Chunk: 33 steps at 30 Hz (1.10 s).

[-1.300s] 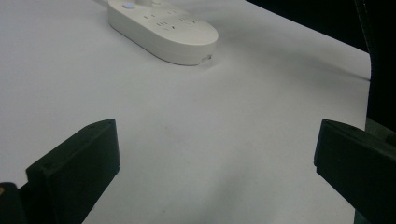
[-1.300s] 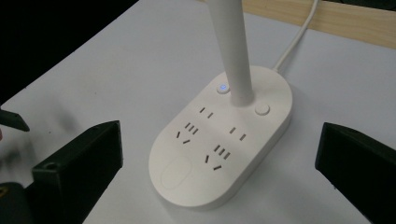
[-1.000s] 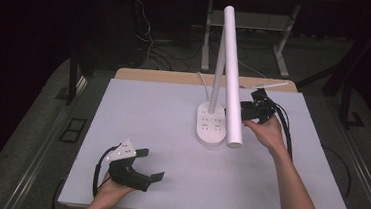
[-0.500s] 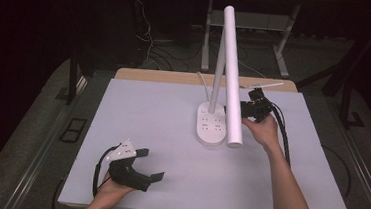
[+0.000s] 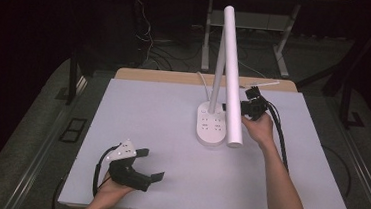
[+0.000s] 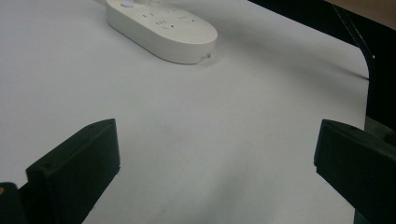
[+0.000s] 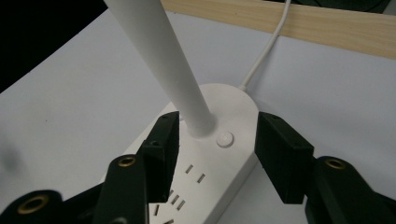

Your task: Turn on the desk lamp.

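Right gripper (image 7: 215, 140) edged toward lamp base (image 7: 219, 154), apparently; both grippers agape, empty.

A white desk lamp (image 5: 229, 68) stands upright on its oval socket-strip base (image 5: 210, 129) toward the white surface's (image 5: 162, 117) far edge.

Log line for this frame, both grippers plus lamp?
left gripper: open, resting low near table front edge | right gripper: open, jaws either side of lamp base near its button | lamp: upright
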Each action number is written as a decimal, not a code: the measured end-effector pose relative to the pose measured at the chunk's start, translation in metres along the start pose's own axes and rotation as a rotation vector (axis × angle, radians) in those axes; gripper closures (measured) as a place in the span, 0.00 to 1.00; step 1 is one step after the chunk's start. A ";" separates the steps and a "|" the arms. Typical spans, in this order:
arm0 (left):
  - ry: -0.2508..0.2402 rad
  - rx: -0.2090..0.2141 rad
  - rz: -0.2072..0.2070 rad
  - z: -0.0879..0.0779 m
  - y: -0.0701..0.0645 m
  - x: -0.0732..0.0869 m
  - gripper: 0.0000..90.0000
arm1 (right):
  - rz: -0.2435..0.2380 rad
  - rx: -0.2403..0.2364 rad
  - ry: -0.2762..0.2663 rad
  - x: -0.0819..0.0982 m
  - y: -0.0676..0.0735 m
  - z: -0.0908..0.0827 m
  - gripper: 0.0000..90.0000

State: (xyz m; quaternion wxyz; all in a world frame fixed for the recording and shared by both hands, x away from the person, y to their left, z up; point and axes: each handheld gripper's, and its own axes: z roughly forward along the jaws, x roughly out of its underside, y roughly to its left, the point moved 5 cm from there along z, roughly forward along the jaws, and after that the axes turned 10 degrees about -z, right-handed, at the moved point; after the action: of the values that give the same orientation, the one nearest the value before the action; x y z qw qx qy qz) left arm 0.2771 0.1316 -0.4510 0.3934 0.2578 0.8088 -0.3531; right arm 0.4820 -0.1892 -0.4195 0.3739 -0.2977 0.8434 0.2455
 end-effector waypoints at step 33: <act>0.002 0.007 -0.003 0.001 0.000 0.000 0.00 | 0.058 -0.036 0.004 0.007 -0.011 0.042 1.00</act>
State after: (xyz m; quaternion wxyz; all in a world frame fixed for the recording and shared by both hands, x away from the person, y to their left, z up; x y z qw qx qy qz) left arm 0.2774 0.1307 -0.4514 0.3913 0.2584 0.8082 -0.3563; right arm 0.5061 -0.1722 -0.4518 0.3594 -0.2803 0.8479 0.2707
